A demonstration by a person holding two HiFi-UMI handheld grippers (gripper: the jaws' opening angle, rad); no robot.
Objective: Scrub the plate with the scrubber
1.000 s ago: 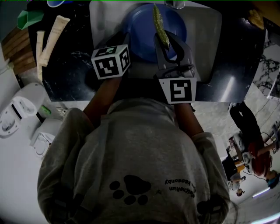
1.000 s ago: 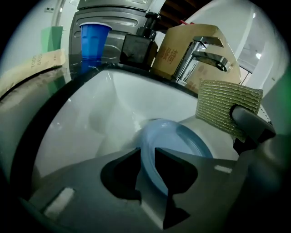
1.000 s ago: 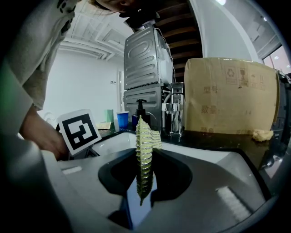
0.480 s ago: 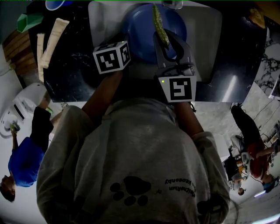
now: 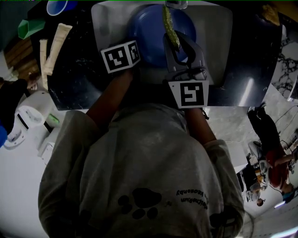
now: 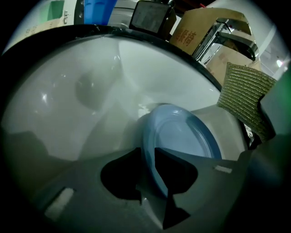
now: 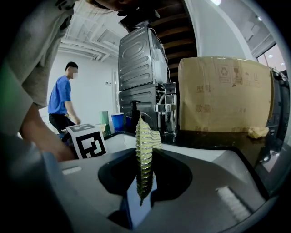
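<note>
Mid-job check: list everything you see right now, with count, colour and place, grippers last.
plate: one, blue, tilted on edge in the sink
scrubber: one, yellow-green, edge-on between the right jaws
sink: one, white, set in the counter
counter: one, black, around the sink
faucet: one, chrome, behind the sink
cup: one, blue, far left of the counter
strips: two, cream, on the counter left of the sink
cardboard box: one, brown, behind the counter
left gripper: one, grey, shut on the plate's rim
right gripper: one, grey, shut on the scrubber
</note>
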